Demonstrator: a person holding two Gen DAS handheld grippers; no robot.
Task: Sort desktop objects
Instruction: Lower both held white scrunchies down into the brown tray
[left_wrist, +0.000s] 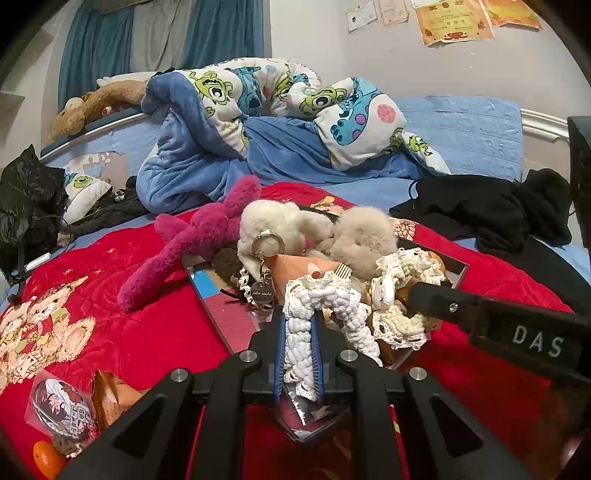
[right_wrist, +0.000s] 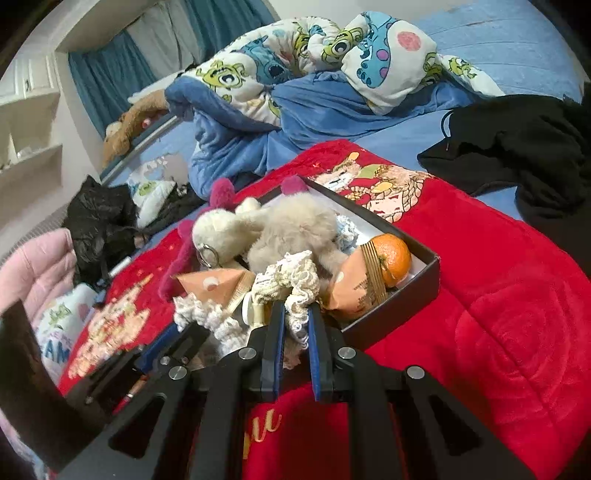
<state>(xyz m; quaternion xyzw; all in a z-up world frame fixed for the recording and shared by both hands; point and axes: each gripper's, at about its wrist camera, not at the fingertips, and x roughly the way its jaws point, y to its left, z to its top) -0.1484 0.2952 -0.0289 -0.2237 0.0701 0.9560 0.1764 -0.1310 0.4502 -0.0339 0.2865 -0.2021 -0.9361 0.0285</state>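
Observation:
A dark box (right_wrist: 428, 260) full of objects sits on a red blanket (right_wrist: 498, 295). My left gripper (left_wrist: 300, 325) is shut on a white crochet scrunchie (left_wrist: 325, 299) above the box's near corner. My right gripper (right_wrist: 296, 314) is shut on a cream lace scrunchie (right_wrist: 291, 280) at the box's near edge; in the left wrist view its arm (left_wrist: 480, 314) enters from the right. The box holds cream plush toys (right_wrist: 280, 229), a pink plush (left_wrist: 192, 236), an orange (right_wrist: 393, 258), orange paper packets (right_wrist: 210, 284) and a keyring (left_wrist: 267, 245).
On the red blanket at lower left lie a round badge (left_wrist: 61, 410), an orange packet (left_wrist: 110, 398) and a small orange (left_wrist: 46, 458). Black clothes (right_wrist: 524, 155) lie to the right, a black bag (left_wrist: 26, 206) to the left, a blue cartoon quilt (left_wrist: 258, 122) behind.

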